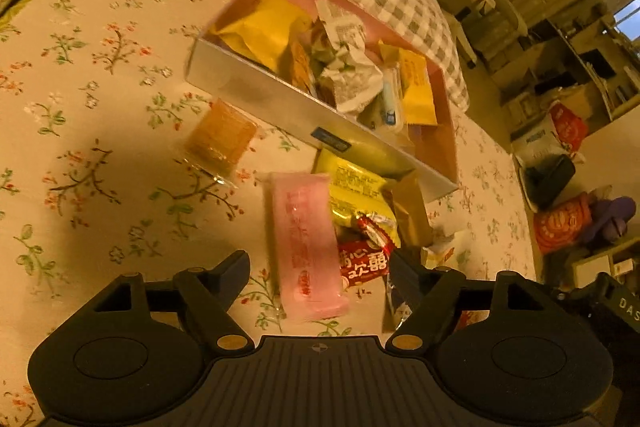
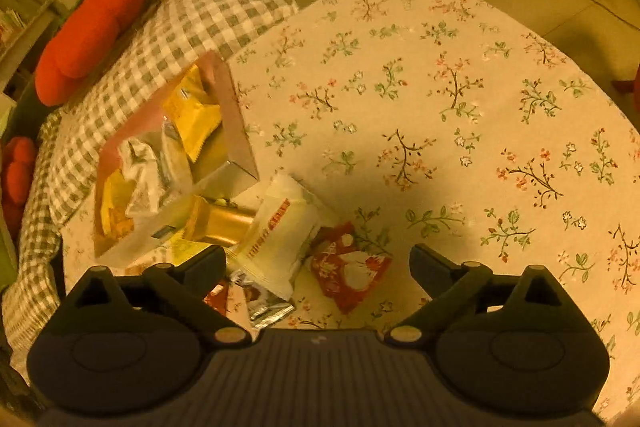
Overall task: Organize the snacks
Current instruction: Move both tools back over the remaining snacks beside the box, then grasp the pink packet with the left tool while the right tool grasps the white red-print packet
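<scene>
On the floral tablecloth (image 2: 460,99), one pink box (image 1: 444,131) already holds several snacks; about six packets lie loose just near it. Both claws gape empty: the left gripper (image 1: 320,267) frames one pink packet (image 1: 306,251), the right gripper (image 2: 318,261) one white packet (image 2: 280,239). Next, probably: descend, pinch, box them.

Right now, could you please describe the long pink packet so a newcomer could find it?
Find the pink-lined box on the floral cloth. In front of it lies a snack pile; the pink packet is its long flat bar, beside a yellow packet and a red one.

Floral tablecloth (image 2: 440,107), pink box (image 1: 444,99), checked blanket (image 2: 192,15)
</scene>
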`<state>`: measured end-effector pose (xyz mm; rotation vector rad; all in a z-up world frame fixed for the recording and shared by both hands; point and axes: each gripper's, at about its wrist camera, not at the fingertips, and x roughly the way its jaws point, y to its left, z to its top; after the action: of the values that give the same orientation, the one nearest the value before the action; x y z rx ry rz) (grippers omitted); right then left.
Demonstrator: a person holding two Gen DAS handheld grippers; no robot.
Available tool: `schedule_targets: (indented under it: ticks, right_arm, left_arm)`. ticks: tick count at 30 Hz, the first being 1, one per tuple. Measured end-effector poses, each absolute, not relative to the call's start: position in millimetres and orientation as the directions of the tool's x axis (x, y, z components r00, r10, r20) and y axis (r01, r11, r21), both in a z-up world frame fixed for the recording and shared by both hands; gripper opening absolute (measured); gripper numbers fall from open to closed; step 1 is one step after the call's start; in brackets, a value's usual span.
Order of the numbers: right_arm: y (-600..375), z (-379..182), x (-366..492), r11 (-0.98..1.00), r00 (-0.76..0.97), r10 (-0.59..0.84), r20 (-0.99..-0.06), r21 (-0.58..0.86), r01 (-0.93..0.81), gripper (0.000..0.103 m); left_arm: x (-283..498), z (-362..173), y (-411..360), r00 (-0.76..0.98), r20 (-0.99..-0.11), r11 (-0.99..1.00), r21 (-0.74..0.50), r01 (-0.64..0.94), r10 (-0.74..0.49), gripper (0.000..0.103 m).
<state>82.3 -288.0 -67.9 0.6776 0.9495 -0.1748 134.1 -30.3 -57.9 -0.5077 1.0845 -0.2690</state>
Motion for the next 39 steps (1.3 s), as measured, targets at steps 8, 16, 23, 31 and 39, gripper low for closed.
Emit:
schedule_targets:
  ticks: [8, 16, 23, 31, 39]
  right_arm:
    - [-281, -81, 92, 0.801, 0.521, 0.195, -0.831, 0.441, 0.405, 0.081]
    - [-283, -77, 96, 0.795, 0.544, 0.156, -0.825, 0.432, 0.427, 0.076]
    - [-282, -82, 105, 0.784, 0.553, 0.172, -0.815, 0.453, 0.424, 0.076]
    - [-273, -91, 121, 0.762, 0.555, 0.224, -0.801, 0.499, 0.413, 0.077]
    - [-272, -100, 132, 0.738, 0.548, 0.254, -0.797, 0.526, 0.424, 0.08]
  left_arm:
    - [141, -72, -42, 0.427, -0.79, 0.87, -0.493, -0.016, -0.44, 0.077]
    - [146, -77, -47, 0.459, -0.783, 0.885, -0.465, 0.015, -0.419, 0.068]
    - [149, -77, -43, 0.454, -0.8, 0.905, -0.423, 0.037, -0.393, 0.031]
    - [153, -76, -36, 0.443, -0.804, 0.905, -0.424, 0.04, -0.396, 0.029]
    - [155, -68, -28, 0.456, -0.799, 0.906, -0.42, 0.043, -0.392, 0.029]
